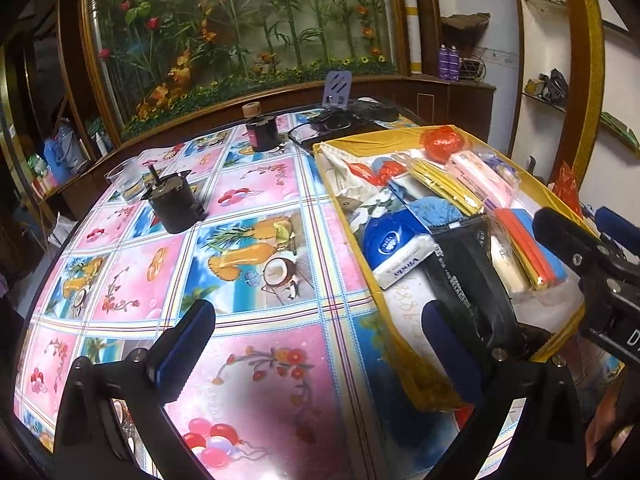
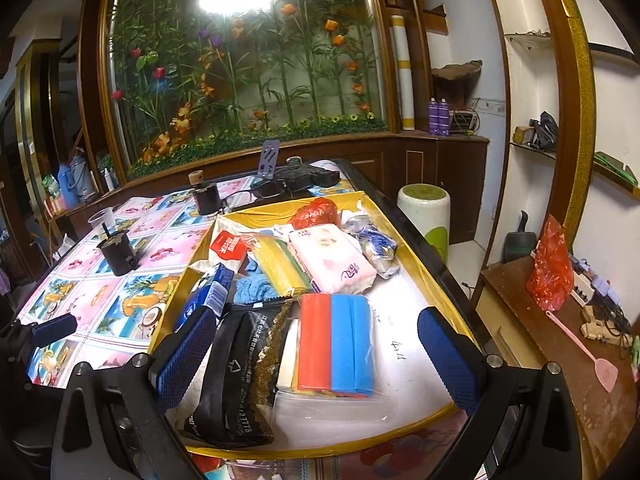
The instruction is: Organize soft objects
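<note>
A yellow-rimmed tray (image 2: 432, 264) on the table holds soft goods: a pink tissue pack (image 2: 336, 260), a red and blue sponge pack (image 2: 340, 344), a yellow cloth pack (image 2: 280, 264), a black lace-edged pouch (image 2: 244, 372) and a red mesh ball (image 2: 316, 212). My right gripper (image 2: 316, 356) hangs open above the sponge pack and pouch, with nothing between its fingers. My left gripper (image 1: 320, 352) is open over the tablecloth at the tray's (image 1: 372, 280) left wall. The black pouch (image 1: 464, 276) and a white tissue pack (image 1: 404, 262) lie just ahead.
Two black motor-like cans (image 1: 176, 204) (image 1: 262, 132), a clear plastic cup (image 1: 126, 180), spectacles (image 1: 320, 126) and a phone stand (image 1: 338, 90) sit on the patterned tablecloth (image 1: 256, 248). A white stool (image 2: 426, 212) and a cluttered side table (image 2: 560, 332) stand right of the table.
</note>
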The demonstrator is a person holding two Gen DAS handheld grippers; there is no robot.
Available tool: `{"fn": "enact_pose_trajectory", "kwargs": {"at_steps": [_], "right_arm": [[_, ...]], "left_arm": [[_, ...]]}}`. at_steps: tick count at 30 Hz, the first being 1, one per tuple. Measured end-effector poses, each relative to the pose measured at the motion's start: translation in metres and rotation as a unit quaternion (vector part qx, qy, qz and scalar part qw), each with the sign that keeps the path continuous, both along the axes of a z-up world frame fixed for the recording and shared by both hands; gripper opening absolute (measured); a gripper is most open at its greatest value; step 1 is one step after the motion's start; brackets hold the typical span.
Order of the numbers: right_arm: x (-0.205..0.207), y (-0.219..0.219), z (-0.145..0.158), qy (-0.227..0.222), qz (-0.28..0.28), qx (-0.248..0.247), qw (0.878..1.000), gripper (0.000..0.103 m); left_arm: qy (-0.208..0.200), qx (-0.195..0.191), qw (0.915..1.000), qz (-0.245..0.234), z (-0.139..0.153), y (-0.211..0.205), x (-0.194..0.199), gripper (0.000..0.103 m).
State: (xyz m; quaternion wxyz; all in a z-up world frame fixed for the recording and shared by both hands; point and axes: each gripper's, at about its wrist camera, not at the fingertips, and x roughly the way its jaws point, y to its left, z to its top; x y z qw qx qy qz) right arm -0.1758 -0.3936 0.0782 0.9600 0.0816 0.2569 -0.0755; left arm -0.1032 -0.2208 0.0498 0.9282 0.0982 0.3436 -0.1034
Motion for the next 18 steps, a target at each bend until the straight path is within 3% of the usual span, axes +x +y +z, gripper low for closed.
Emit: {"fn": "enact_pose_trajectory", "kwargs": {"at_steps": [10, 18], "right_arm": [[0.005, 0.008, -0.001, 0.005, 0.005, 0.008, 1.000, 0.102], [0.002, -0.008, -0.005, -0.003, 0.007, 0.055, 0.998, 0.102]], "left_arm": [[0.000, -0.008, 0.9999, 0.012, 0.001, 0.005, 0.001, 0.103], [-0.011, 0.006, 0.9999, 0.004, 0.002, 0.000, -0.003, 0.103]]}}
